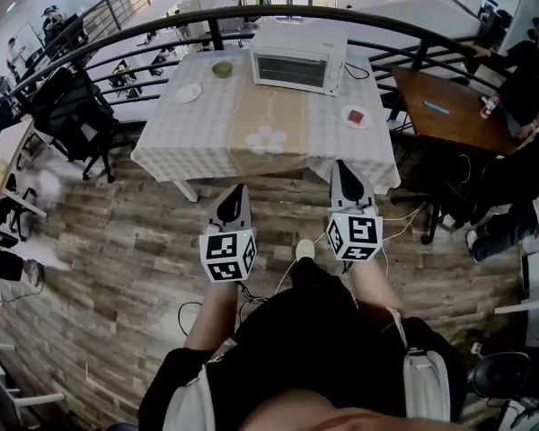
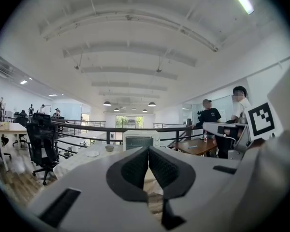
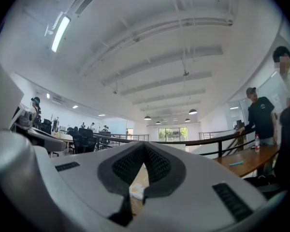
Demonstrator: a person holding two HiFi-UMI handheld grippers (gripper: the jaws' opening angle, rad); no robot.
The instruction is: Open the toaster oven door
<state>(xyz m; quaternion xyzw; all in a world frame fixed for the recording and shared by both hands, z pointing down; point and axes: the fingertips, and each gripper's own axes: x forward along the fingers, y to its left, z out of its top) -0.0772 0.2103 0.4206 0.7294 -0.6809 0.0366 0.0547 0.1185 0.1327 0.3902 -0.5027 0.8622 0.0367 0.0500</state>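
A: While you are standing back from the surface (image 1: 198, 128), the toaster oven (image 1: 300, 58) is sitting at twelve o'clock on its far edge, door closed.

B: And my claws?

A: Your left claw (image 1: 239, 189) and right claw (image 1: 342, 167) are both hanging clenched, gripping nothing.

B: How is that door handling?

A: Likely swinging stiffly on a bottom hinge, glass-fronted, so fragile. You are aiming for the handle along its top edge, pulling gently.

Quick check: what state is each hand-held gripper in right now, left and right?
Left hand-held gripper: closed, holding nothing.
Right hand-held gripper: closed, holding nothing.
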